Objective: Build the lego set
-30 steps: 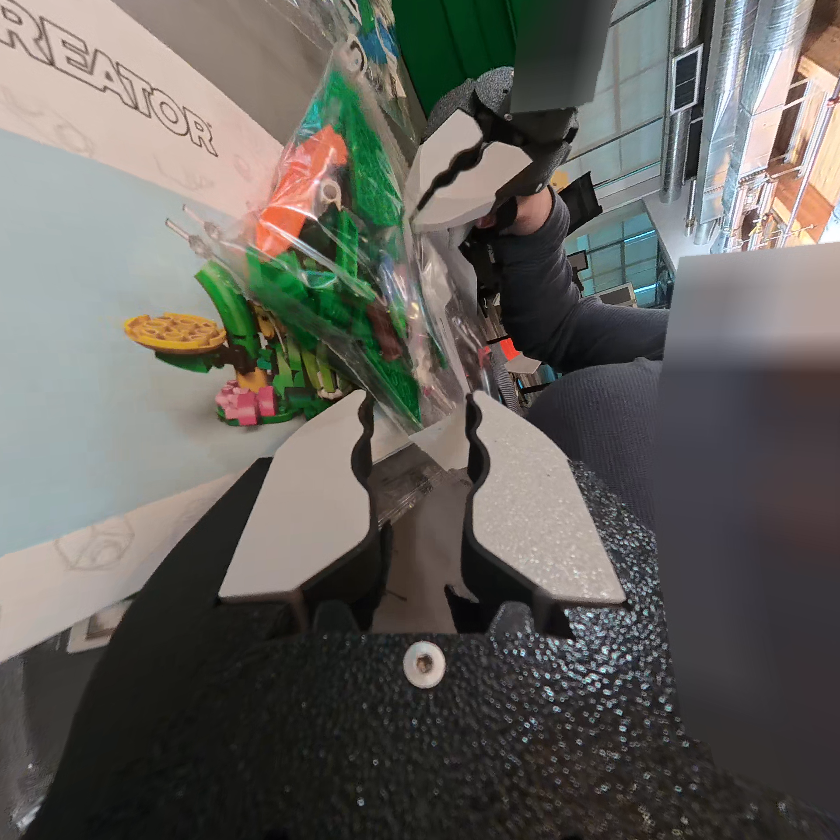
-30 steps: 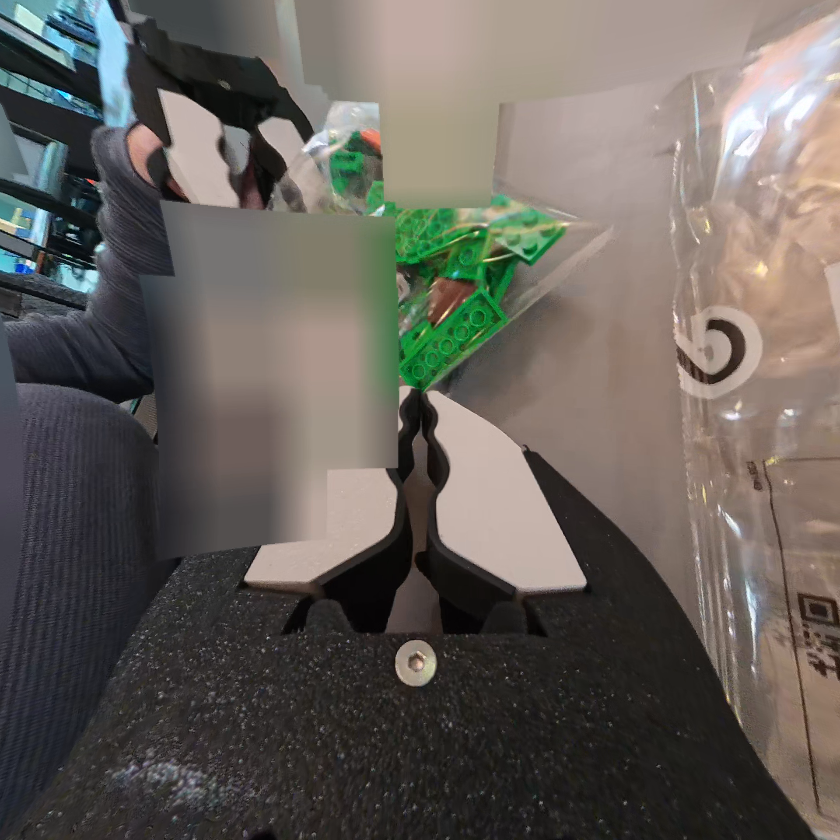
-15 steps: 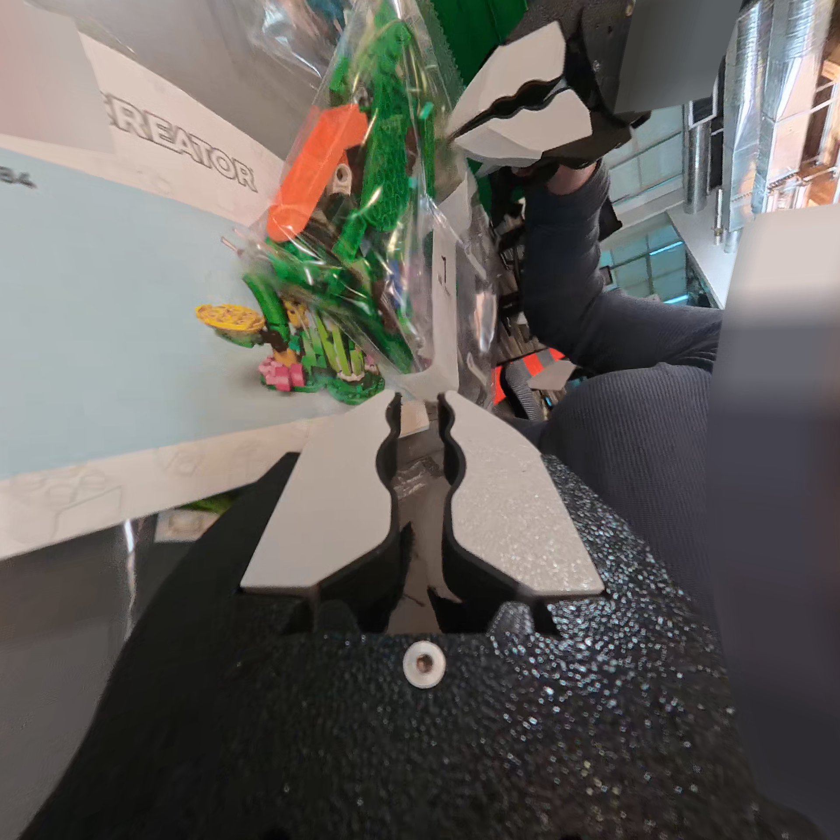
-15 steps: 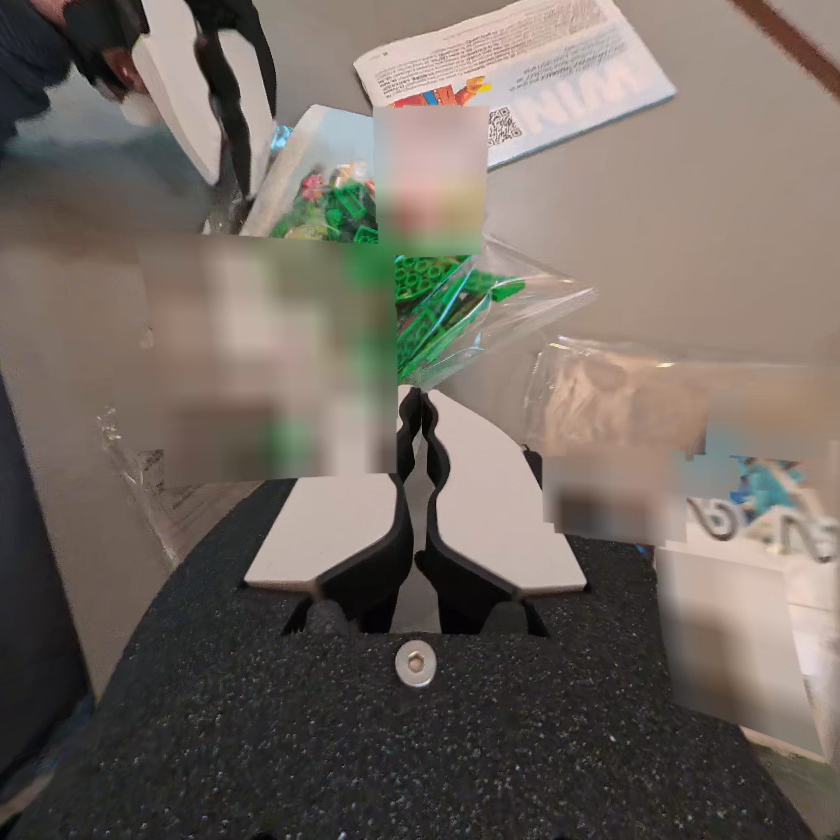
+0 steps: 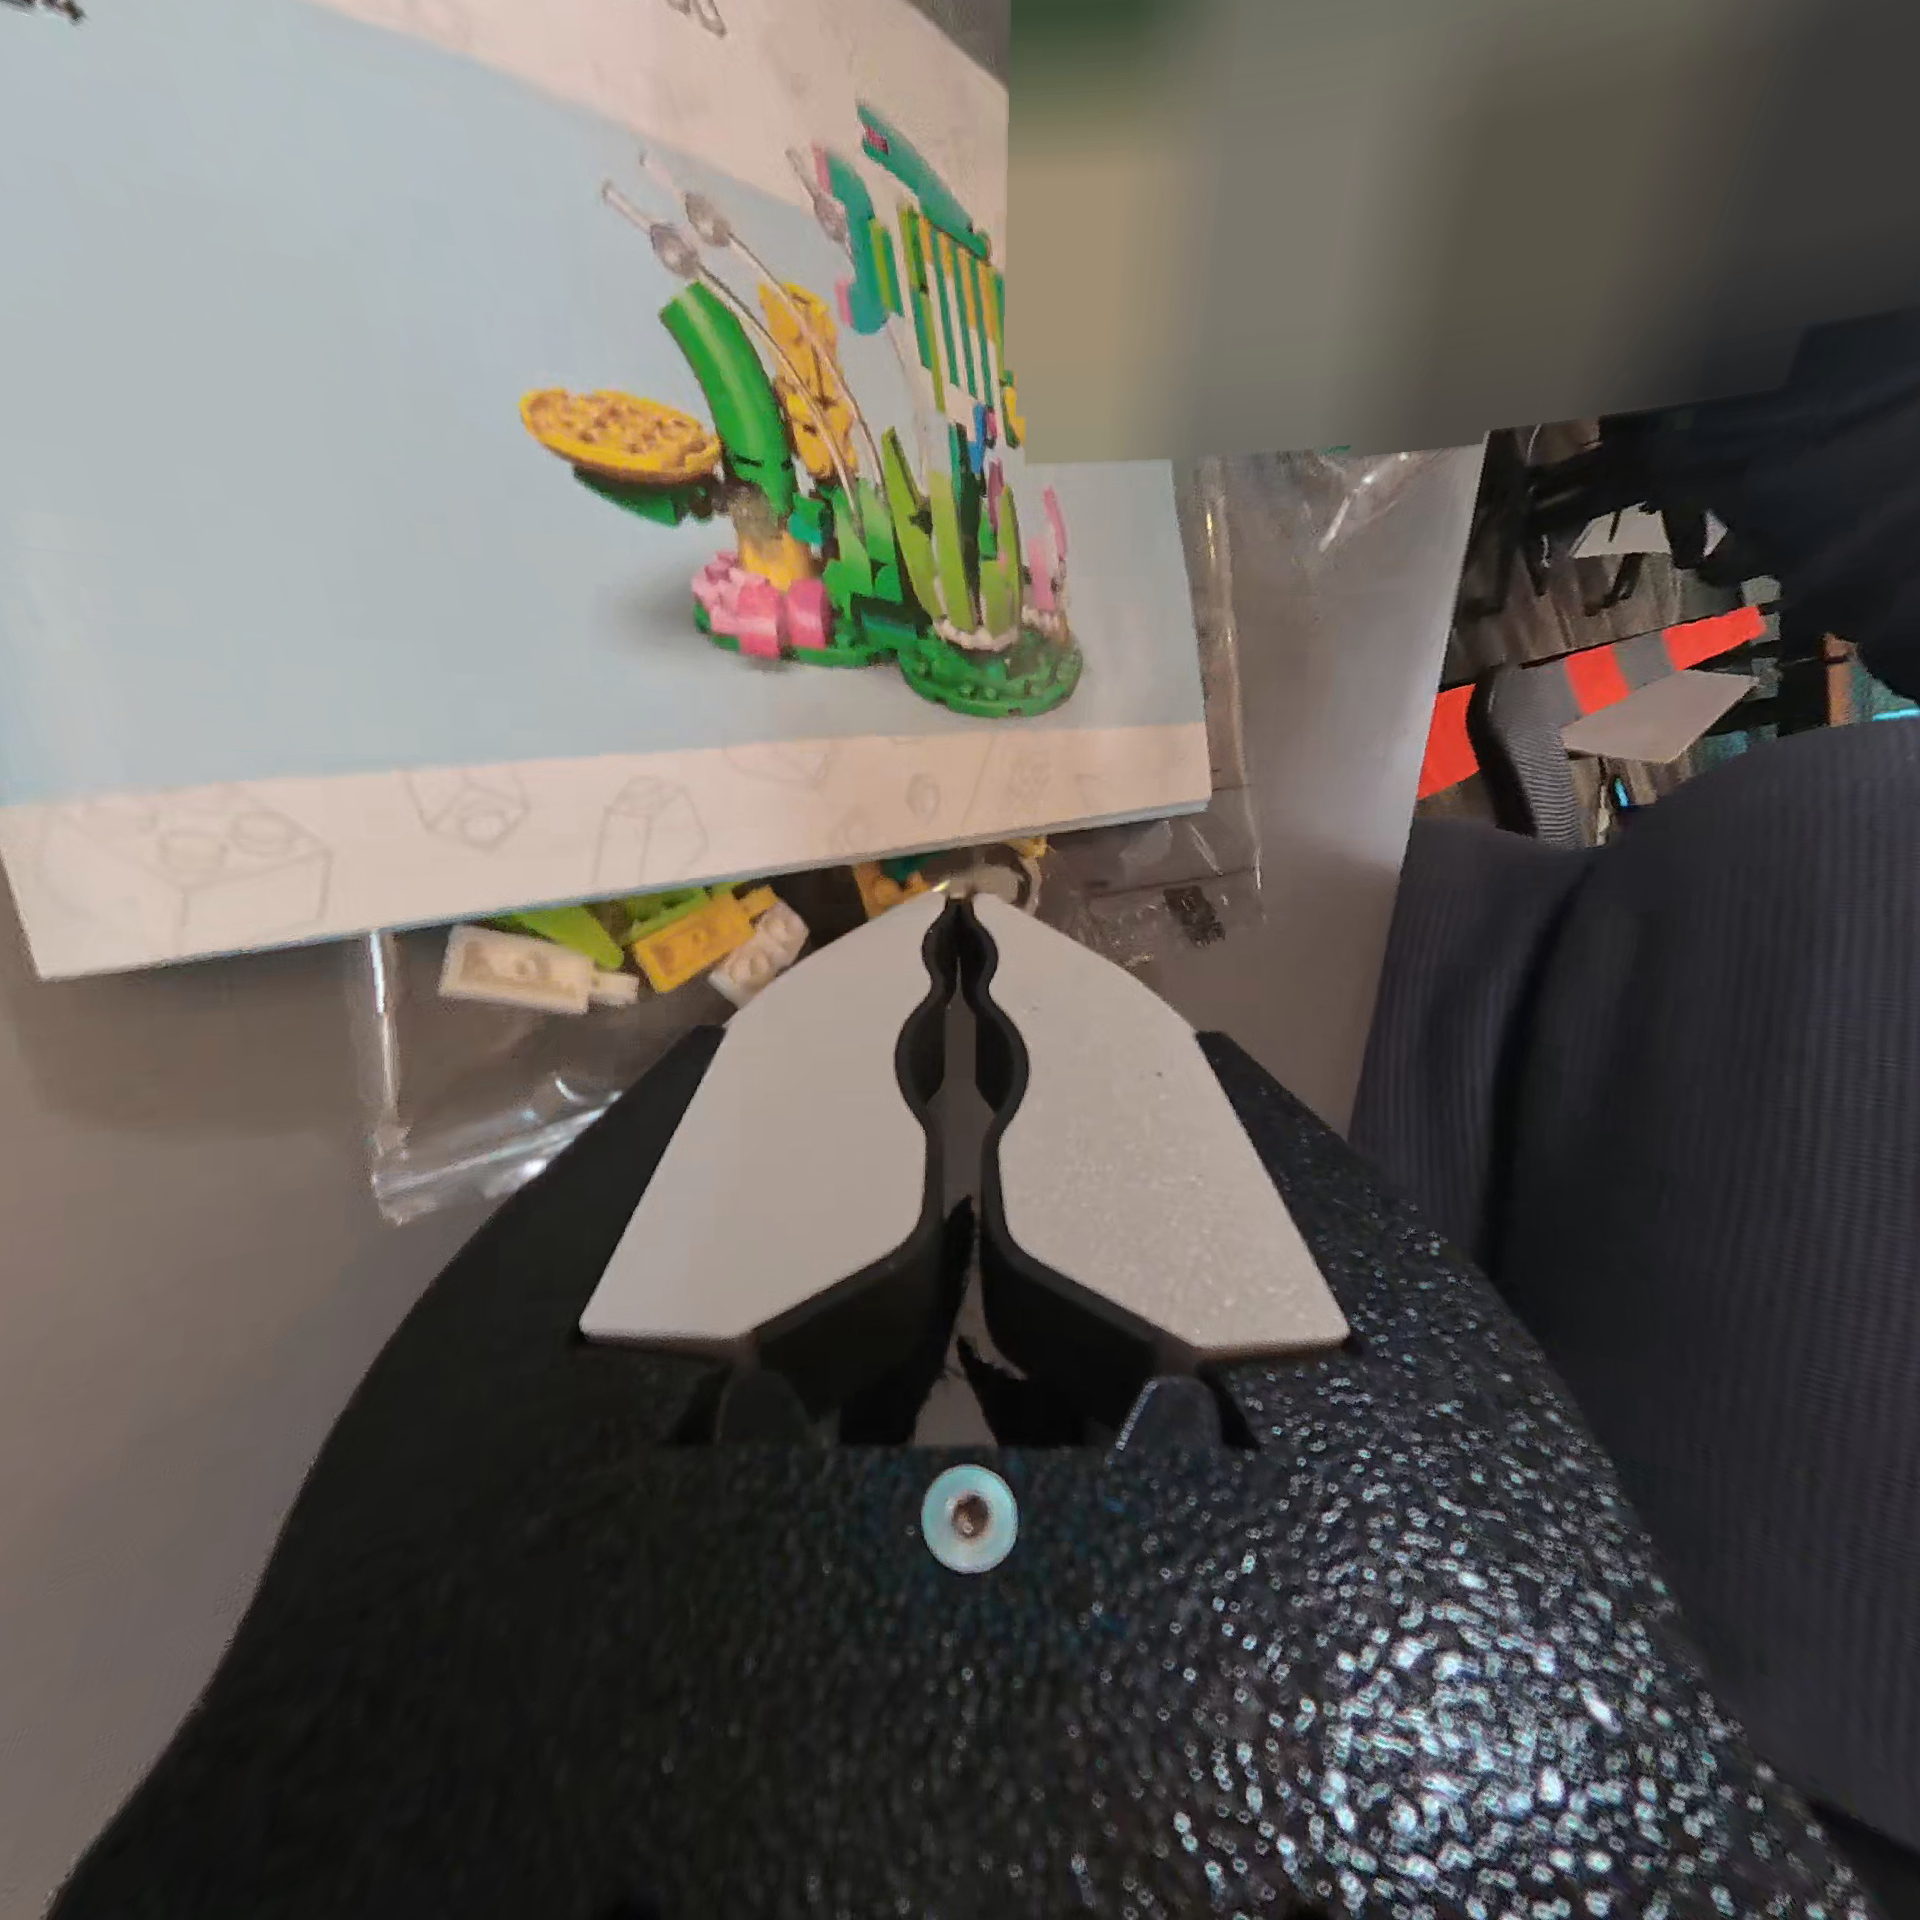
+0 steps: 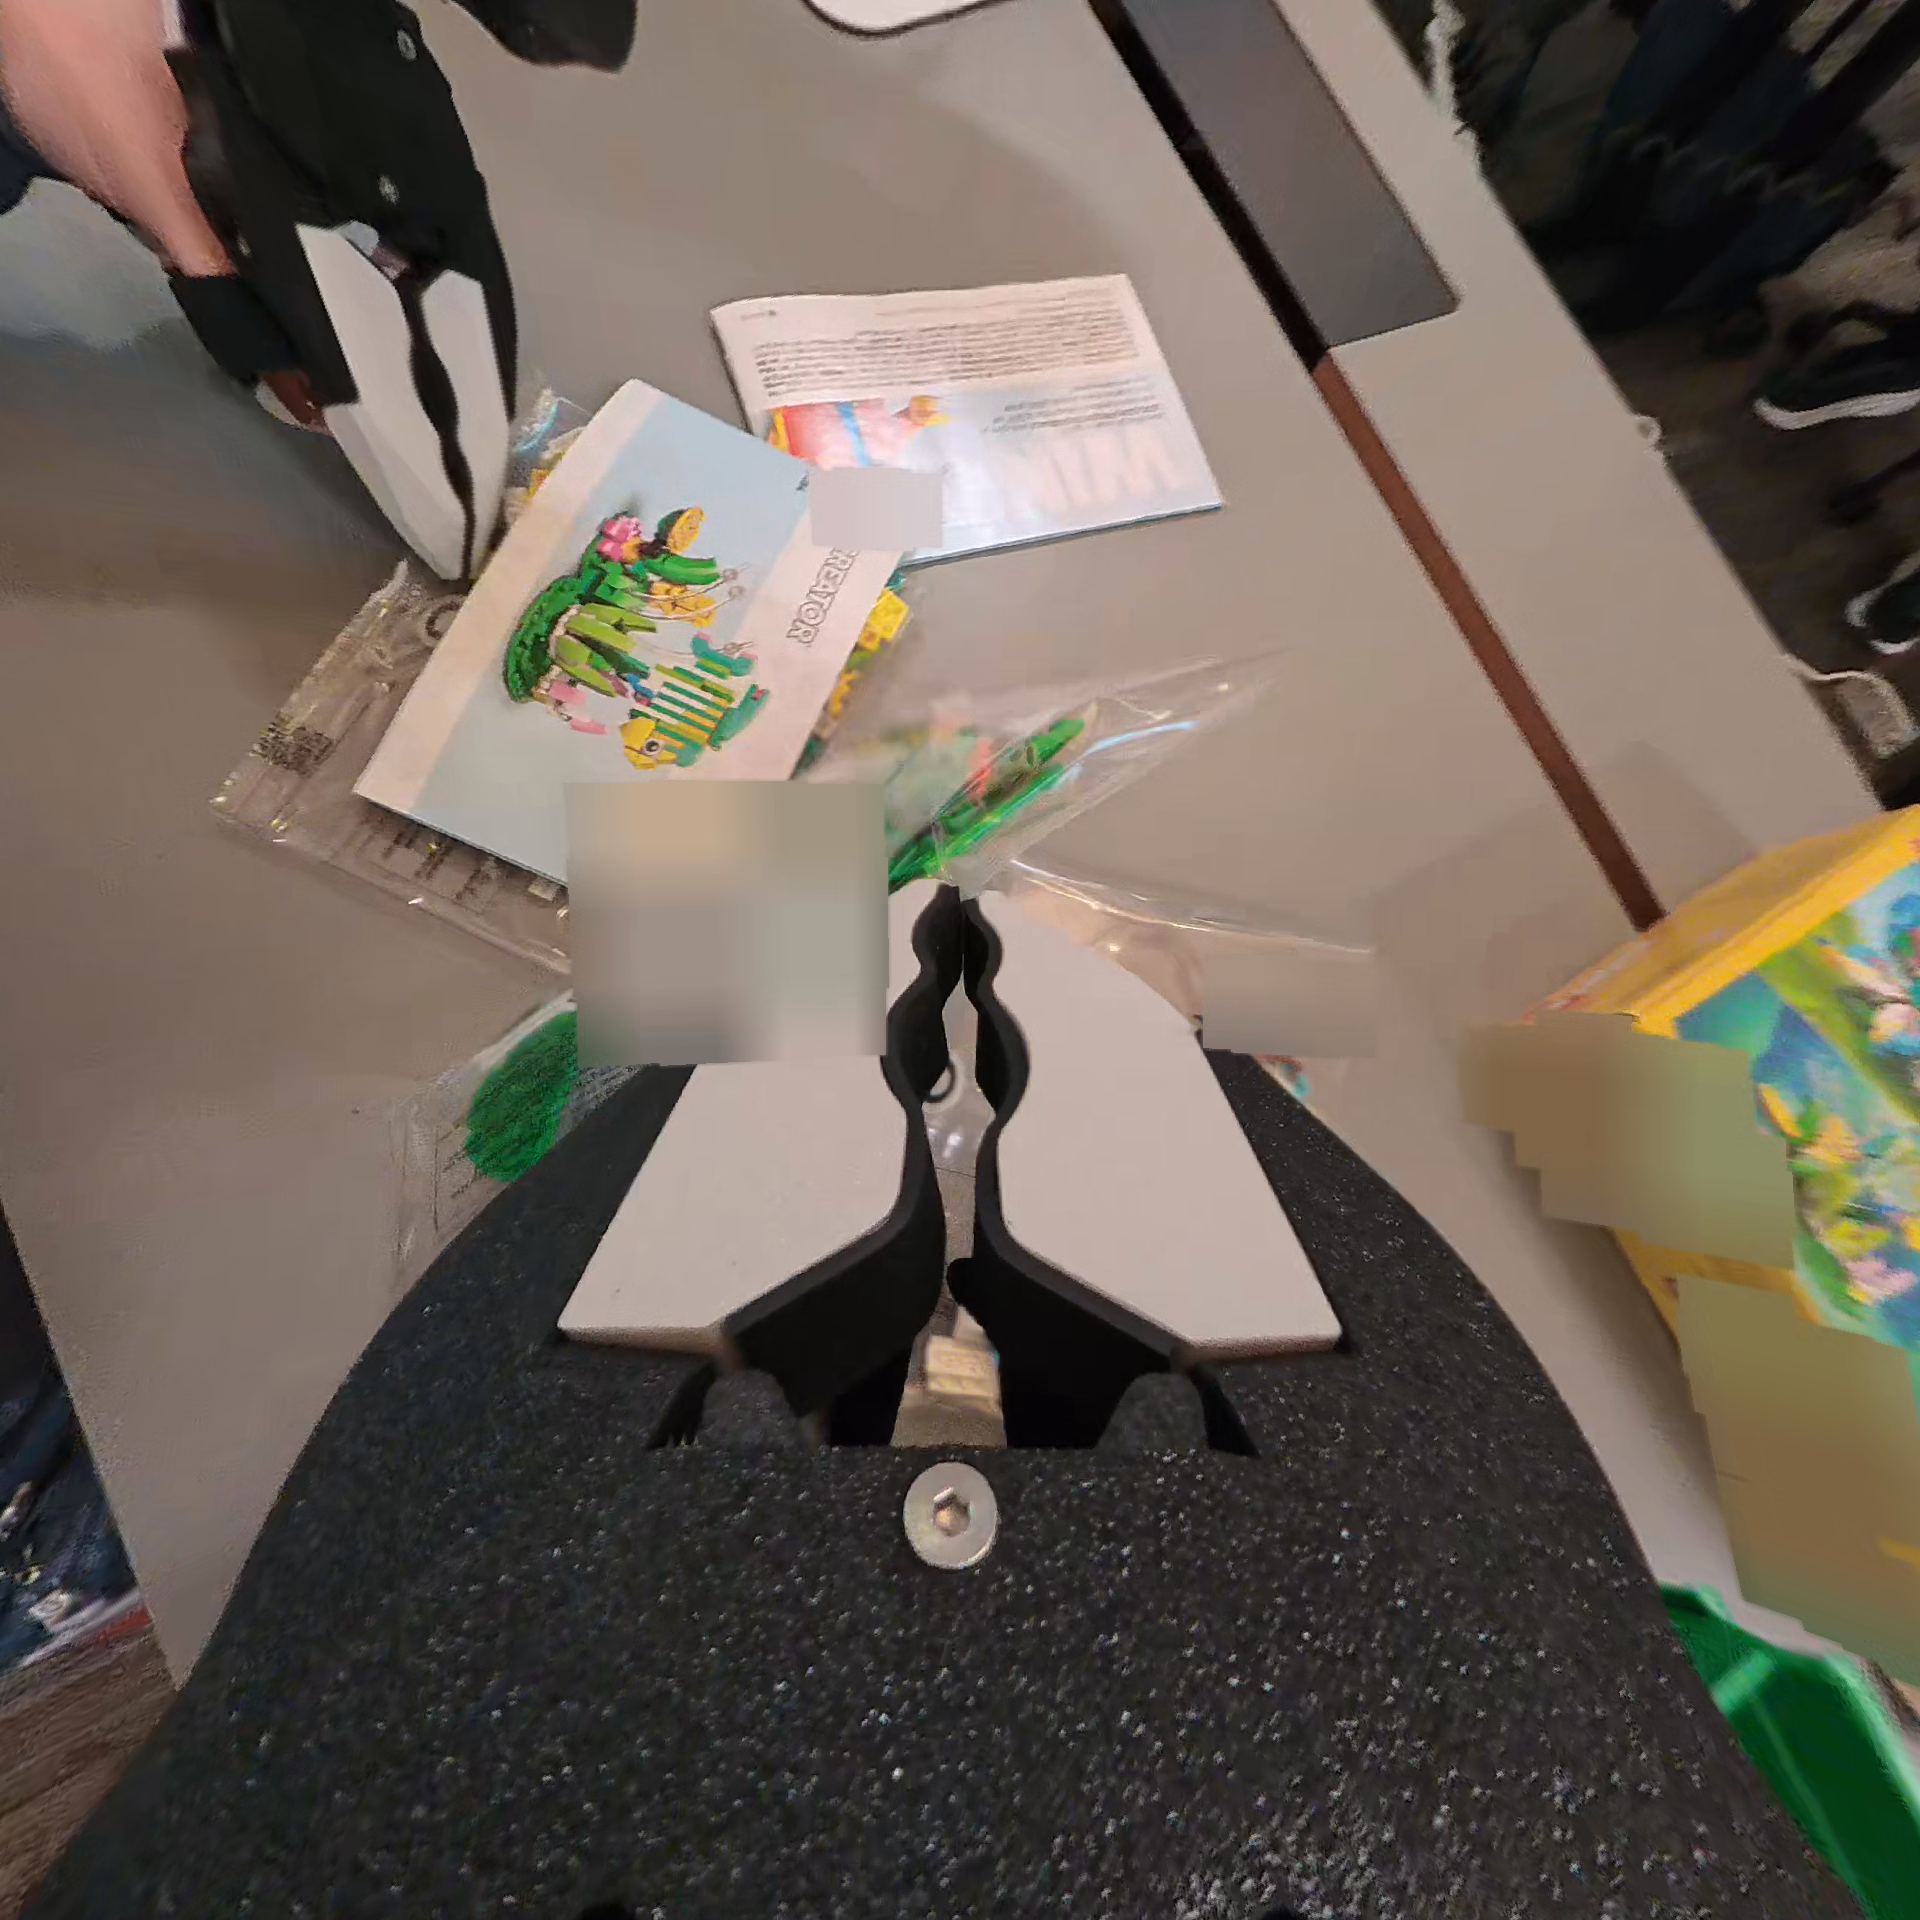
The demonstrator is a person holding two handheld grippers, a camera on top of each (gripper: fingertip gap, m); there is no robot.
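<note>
Pinching a corner of the bag of green pieces (image 6: 997, 790), the right claw (image 6: 954, 914) has its two fingers pressed together on the clear plastic, so the bag hangs just past its tips and stretches away from it, a little to the right, above the counter (image 6: 208, 935). The long axis of the bag lies almost in line with the fingers. Beyond it, flat on the counter, is the instruction booklet (image 6: 623, 623), and under the booklet lies a second clear bag (image 5: 582, 1039) with yellow, white and lime pieces. The left claw (image 5: 961, 914) is also pressed together, and its tips point at the near edge of this second bag, just beside the lower border of the booklet; I cannot tell if it pinches the plastic or only touches it. In the right wrist view the left claw stands at the far left corner of the booklet. A second leaflet (image 6: 966, 405) lies farther away, and the yellow box (image 6: 1766, 956) sits at the right. In my judgement the green bag is nearer to the right claw, so opening it needs the left claw to come across.
</note>
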